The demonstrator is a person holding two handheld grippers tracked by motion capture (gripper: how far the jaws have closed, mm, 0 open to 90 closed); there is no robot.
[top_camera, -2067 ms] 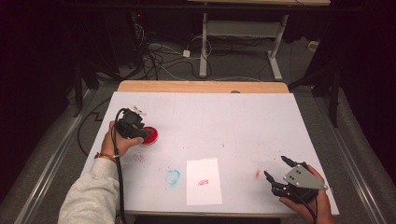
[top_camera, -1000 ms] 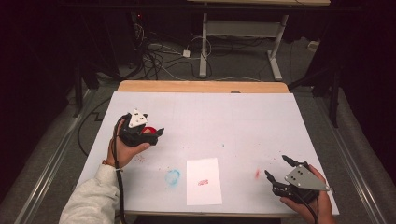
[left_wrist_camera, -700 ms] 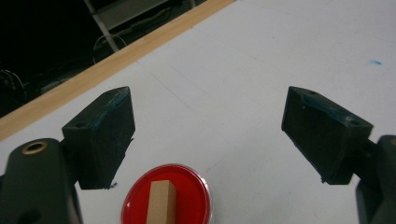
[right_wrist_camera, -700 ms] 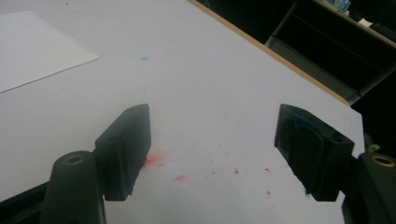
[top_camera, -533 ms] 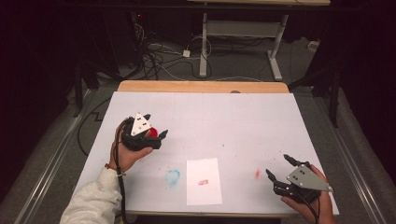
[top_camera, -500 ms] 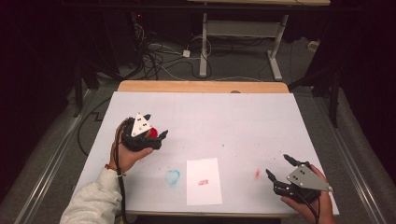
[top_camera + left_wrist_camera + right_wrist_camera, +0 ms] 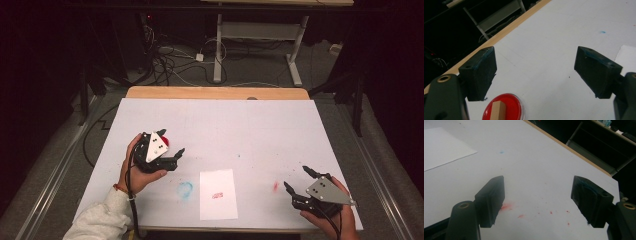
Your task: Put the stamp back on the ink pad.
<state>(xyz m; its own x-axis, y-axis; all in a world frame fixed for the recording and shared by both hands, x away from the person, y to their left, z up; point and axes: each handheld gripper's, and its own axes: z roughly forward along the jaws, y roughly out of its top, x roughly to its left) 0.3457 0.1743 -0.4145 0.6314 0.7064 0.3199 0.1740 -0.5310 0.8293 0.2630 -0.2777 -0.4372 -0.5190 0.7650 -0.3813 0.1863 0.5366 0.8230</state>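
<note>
Left gripper was held above the white table at its left side, jaws spread wide and holding nothing. In the left gripper view the gap between the jaws looked out over bare white surface. Just below the left-hand jaw in that view sat a round red dish with a clear rim, flat on the table, and a small pale wooden block stood in it; from above, a sliver of the dish showed at the far edge of the gripper, mostly hidden by it. Whether the block touched the jaw could not be told. Right gripper rested low near the table's front right corner, held in the person's hand, jaws likewise wide apart and empty. Its own view showed a red smear and scattered red specks on the surface between and beside the jaws. A white sheet of paper with a small red mark lay near the front edge, between the two grippers, with a faint blue ring stain just to its left. Cables lay tangled on the floor beyond the table.
</note>
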